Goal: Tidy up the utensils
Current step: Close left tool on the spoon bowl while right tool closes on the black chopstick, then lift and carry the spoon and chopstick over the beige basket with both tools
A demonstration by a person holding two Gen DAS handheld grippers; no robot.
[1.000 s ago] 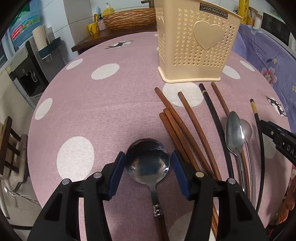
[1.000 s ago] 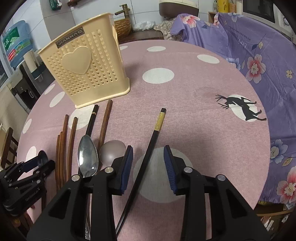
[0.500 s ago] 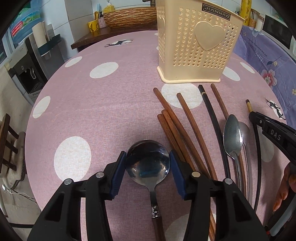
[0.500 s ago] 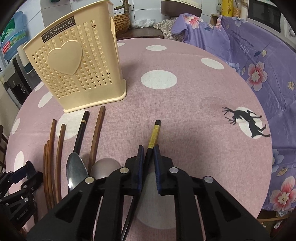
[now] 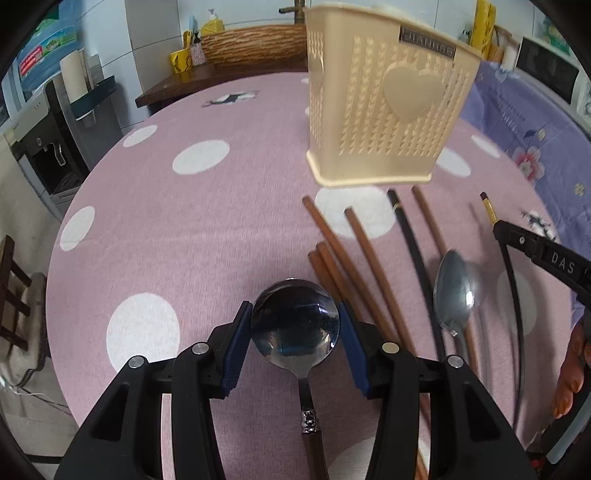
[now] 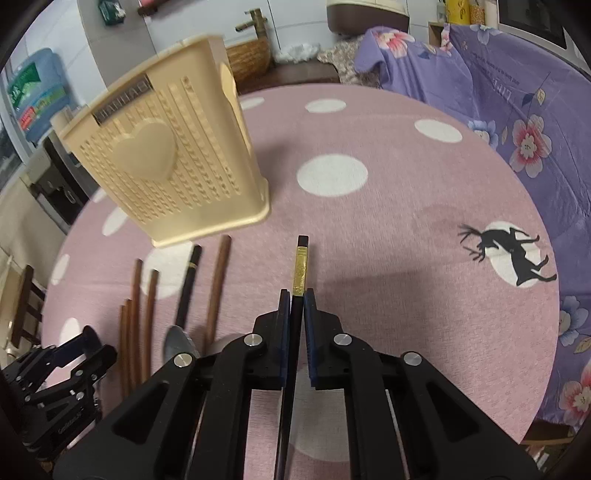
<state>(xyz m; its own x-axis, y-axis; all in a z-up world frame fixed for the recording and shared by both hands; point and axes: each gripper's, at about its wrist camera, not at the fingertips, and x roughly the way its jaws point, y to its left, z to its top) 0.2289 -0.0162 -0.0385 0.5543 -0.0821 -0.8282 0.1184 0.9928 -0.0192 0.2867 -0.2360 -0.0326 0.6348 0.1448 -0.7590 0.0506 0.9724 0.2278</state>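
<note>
Black chopstick (image 6: 300,258) pinched in right gripper (image 6: 294,302); left gripper (image 5: 294,325) clasps one spoon (image 5: 294,325).

Home kitchen-dining corner: faucet (image 6: 255,18), wicker basket (image 5: 255,46), water dispenser (image 5: 40,147), polka-dot tablecloth (image 5: 184,221).

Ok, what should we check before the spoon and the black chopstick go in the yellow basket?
1. Right gripper shut on black chopstick: ok.
2. Left gripper pads against the spoon bowl: ok; firm hold: cannot tell.
3. Holder standing upright on the table: ok.
4. Holder's opening free: cannot tell, top out of view.
5. Brown chopsticks beside the spoon, may snag: cannot tell.
</note>
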